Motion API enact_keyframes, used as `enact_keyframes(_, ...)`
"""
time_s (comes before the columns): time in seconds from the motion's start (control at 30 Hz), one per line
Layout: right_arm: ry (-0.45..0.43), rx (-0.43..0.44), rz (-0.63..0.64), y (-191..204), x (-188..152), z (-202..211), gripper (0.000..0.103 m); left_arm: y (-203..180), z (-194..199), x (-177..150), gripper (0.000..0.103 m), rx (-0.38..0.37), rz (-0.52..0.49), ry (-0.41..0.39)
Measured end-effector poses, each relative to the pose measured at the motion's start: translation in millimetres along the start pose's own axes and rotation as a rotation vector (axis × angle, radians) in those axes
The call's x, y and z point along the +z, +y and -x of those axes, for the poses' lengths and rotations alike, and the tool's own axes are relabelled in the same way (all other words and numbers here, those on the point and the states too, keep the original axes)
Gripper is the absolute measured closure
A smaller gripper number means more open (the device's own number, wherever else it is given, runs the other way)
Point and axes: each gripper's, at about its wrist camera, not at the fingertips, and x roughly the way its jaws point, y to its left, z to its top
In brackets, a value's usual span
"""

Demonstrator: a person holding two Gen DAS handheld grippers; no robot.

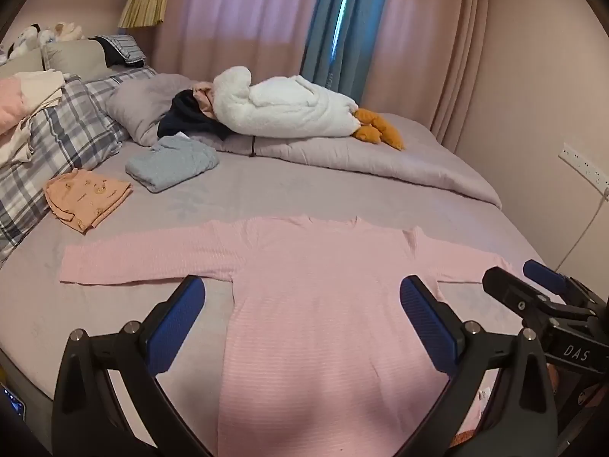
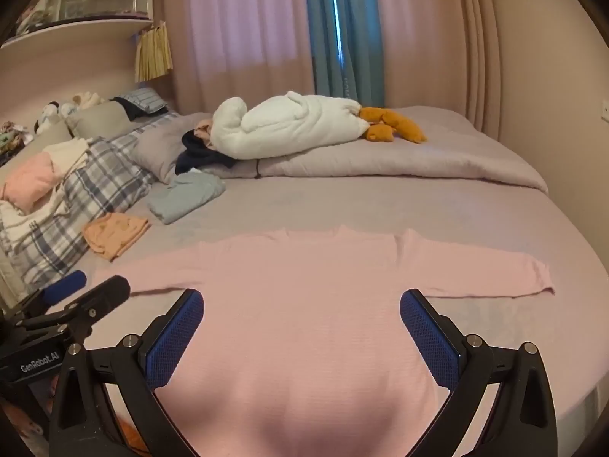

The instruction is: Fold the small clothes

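Pink long-sleeved top [image 1: 323, 304] spread flat on bed [image 1: 342, 194], beneath both jaws, left gripper [image 1: 302, 301] and right gripper [image 2: 302, 314] spread wide, grasping nothing

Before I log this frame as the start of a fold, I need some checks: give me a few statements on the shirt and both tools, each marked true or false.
1. The pink shirt lies spread flat with both sleeves out. True.
2. The left tool grips a sleeve. False: it is open, holding nothing.
3. The right tool is open. True.
4. The orange garment is spread out flat. False: it lies folded near the plaid pillow.
5. A folded blue garment lies beyond the shirt. True.
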Motion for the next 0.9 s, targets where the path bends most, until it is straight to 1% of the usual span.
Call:
enact_keyframes(0.1,-0.001,-0.002,-0.001,-1.1,-0.1,0.3,0.001,-3.0,0.2,-0.1,0.0,0.019,-0.024,0.005)
enact_keyframes(0.33,-0.003,-0.018,-0.006,-1.4,-3.9,1.2,0.001,-8.0,-0.8,-2.1,0.001,-0.015,-0.028,0.028)
enact_keyframes(0.57,-0.001,-0.005,-0.013,-3.4,-6.1,1.8,0.001,-10.3,-0.7,-4.0,0.001,0.019,-0.043,0.028)
enact_keyframes(0.9,0.0,-0.001,-0.01,-3.3,-7.0,1.9,0.001,-5.1,-2.8,-5.0,0.001,0.034,-0.03,0.046)
